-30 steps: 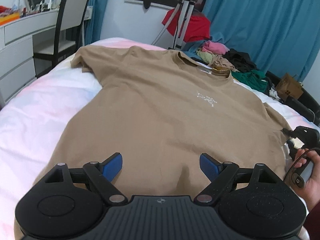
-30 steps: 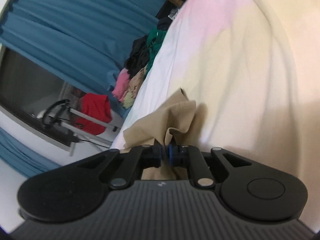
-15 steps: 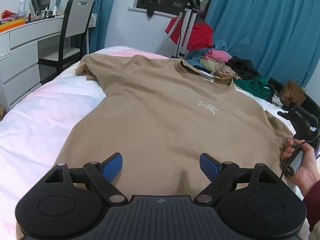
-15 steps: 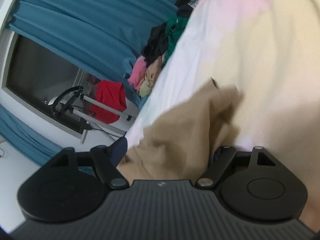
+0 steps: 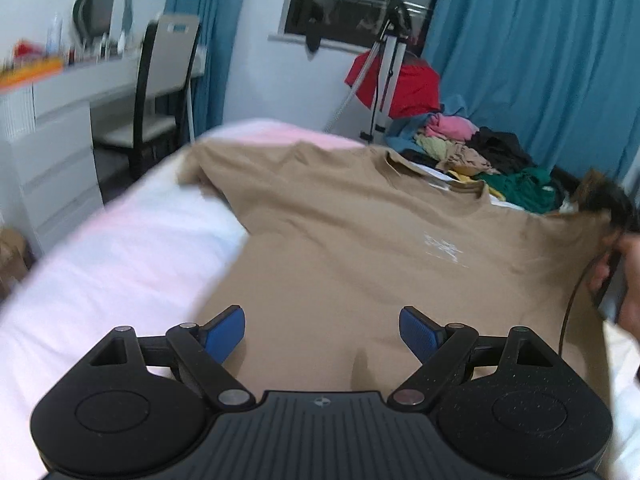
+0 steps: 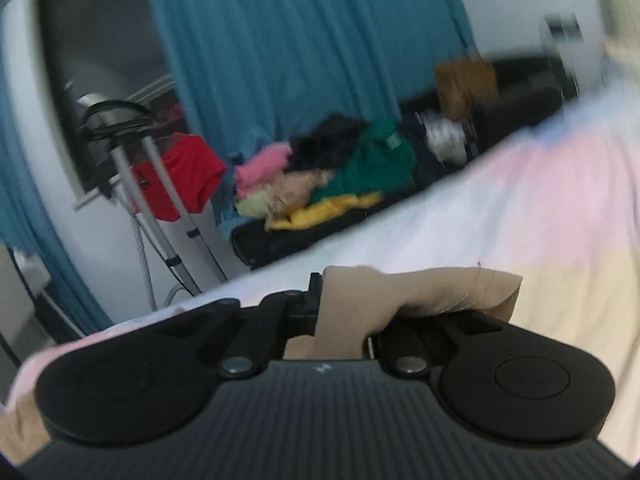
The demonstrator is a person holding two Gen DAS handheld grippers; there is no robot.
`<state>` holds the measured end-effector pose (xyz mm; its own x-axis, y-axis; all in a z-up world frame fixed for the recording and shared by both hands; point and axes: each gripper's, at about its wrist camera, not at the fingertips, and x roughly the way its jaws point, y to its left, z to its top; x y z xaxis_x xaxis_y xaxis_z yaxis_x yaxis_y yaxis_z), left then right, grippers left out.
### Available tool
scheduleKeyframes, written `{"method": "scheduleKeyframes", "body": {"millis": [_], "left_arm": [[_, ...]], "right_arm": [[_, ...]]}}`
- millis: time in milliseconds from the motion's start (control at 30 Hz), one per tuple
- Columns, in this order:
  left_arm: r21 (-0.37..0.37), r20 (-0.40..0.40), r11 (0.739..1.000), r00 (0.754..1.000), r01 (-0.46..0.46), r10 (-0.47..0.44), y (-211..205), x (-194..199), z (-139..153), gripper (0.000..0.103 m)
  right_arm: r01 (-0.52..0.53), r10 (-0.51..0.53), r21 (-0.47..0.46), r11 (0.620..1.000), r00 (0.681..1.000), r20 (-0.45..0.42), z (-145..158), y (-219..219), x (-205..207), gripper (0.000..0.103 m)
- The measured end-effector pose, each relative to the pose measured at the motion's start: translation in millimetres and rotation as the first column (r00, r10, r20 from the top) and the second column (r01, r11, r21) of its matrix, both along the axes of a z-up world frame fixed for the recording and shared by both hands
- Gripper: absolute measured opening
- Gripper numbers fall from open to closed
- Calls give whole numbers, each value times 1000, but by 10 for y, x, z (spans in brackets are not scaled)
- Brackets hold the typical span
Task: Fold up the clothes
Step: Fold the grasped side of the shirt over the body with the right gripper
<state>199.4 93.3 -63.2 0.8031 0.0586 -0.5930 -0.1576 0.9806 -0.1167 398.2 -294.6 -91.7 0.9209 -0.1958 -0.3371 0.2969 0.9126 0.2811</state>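
Note:
A tan T-shirt (image 5: 360, 248) with a small white chest print lies spread face up on the white and pink bed (image 5: 120, 248). My left gripper (image 5: 322, 330) is open, its blue pads hovering over the shirt's lower hem. My right gripper (image 6: 340, 312) is shut on the shirt's right sleeve (image 6: 420, 292), whose tan cloth drapes over the fingers. In the left wrist view that sleeve (image 5: 584, 220) is lifted off the bed at the far right, next to the hand holding the right gripper.
A pile of mixed clothes (image 5: 480, 152) lies beyond the shirt's collar, also in the right wrist view (image 6: 332, 176). A garment steamer stand (image 5: 384, 72) with red cloth, blue curtains (image 5: 540, 60), a chair (image 5: 160, 92) and a white dresser (image 5: 52, 120) stand behind and left.
My right gripper opened, then closed on the right sleeve and lifted it off the bed. My left gripper stayed open and drew back slightly over the hem.

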Motion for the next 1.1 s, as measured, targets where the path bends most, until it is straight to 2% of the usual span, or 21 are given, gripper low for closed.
{"method": "scheduleKeyframes", "body": {"millis": [100, 133, 267, 367, 467, 500, 567, 600, 733, 933, 1033, 1100], "left_arm": [[114, 32, 992, 998, -49, 45, 206, -54, 166, 86], [124, 41, 990, 997, -73, 68, 299, -76, 203, 86], [41, 45, 990, 990, -135, 133, 603, -108, 264, 86], [56, 27, 989, 990, -136, 135, 638, -65, 221, 86], [54, 6, 990, 992, -128, 128, 664, 7, 135, 86], [38, -8, 991, 992, -125, 125, 672, 35, 85, 86], [4, -35, 993, 992, -118, 118, 661, 74, -3, 86], [3, -41, 994, 993, -109, 109, 639, 96, -32, 86], [24, -50, 996, 995, -82, 83, 538, 131, -103, 86], [31, -29, 995, 995, -91, 92, 434, 27, -54, 86], [8, -13, 997, 997, -75, 75, 338, -52, 24, 86], [-5, -3, 998, 998, -61, 61, 240, -146, 67, 86]], "right_arm": [[-63, 63, -125, 990, 998, -3, 203, 585, 37, 8], [-97, 97, -146, 984, 995, -11, 235, 784, 63, 8], [-228, 217, -208, 951, 973, -77, 155, 1619, 219, 9], [-323, 293, -266, 908, 945, -147, -40, 2166, 413, 9], [-424, 384, -245, 872, 902, -196, -234, 2441, 585, 12], [-456, 416, -214, 864, 885, -209, -278, 2462, 643, 18], [-469, 434, -167, 868, 877, -205, -312, 2432, 679, 71], [-478, 453, -132, 868, 873, -182, -301, 2375, 650, 79], [-512, 504, -30, 858, 853, -134, -151, 2128, 462, 82], [-518, 519, 20, 855, 854, -40, 237, 1698, -273, 82], [-516, 516, 11, 857, 857, 0, 451, 1514, -748, 82], [-518, 518, -31, 855, 855, 1, 581, 1459, -1051, 82]]}}
